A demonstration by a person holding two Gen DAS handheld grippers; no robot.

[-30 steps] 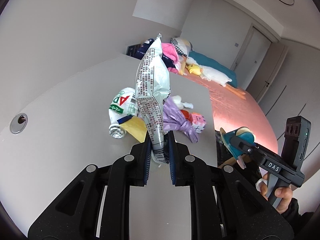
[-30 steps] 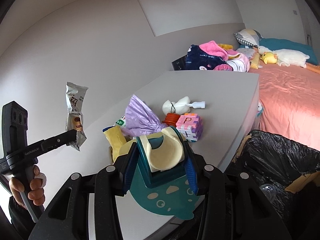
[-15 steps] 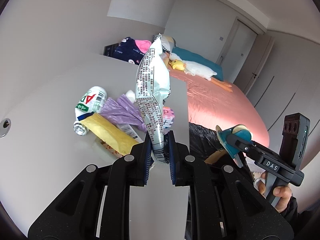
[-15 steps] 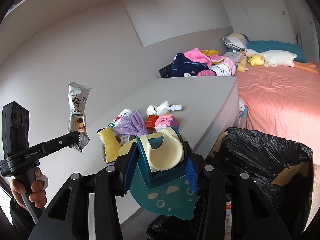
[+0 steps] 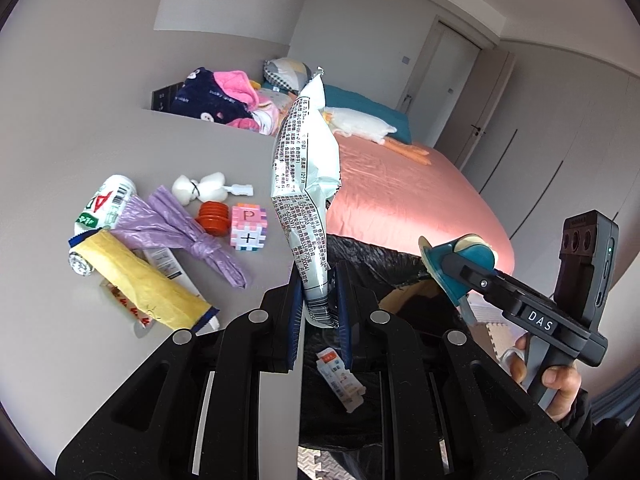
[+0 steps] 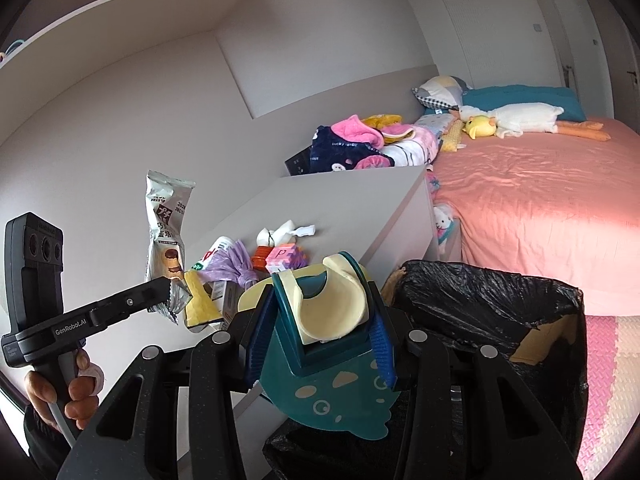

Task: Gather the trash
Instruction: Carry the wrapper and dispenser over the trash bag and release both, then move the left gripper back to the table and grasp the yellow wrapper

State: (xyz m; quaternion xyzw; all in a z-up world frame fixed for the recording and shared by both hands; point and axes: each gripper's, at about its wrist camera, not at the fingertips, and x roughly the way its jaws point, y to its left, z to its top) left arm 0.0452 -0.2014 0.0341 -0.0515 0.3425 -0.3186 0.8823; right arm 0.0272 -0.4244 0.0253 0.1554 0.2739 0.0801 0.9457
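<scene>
Left wrist, surroundings: the grey table (image 5: 80, 360) carries a white bottle (image 5: 106, 204), a tied purple bag (image 5: 180, 232), a yellow packet (image 5: 140, 284), a pink letter cube (image 5: 248, 226), an orange ribbed piece (image 5: 214, 218) and a white tied bundle (image 5: 200, 190). The pink bed (image 5: 400, 196) lies beyond.
Left wrist, in the way: the table edge runs under my claw; the black-lined trash bin (image 5: 372, 256) opens just past it, with a small wrapper (image 5: 340, 376) inside.
Left wrist, my left claw (image 5: 318, 304): clamped on the bottom seam of a silver snack wrapper (image 5: 306, 184), which stands upright, crinkled, with printed text, above the bin's near rim.
Right wrist, surroundings: the same clutter sits on the table (image 6: 352, 204); a heap of clothes (image 6: 360, 148) and a plush duck (image 6: 512, 118) lie on the bed.
Right wrist, my right claw (image 6: 320, 324): gripping a teal and cream paper cup (image 6: 324, 320), crushed flat, held over the near edge of the trash bin (image 6: 500, 292).
</scene>
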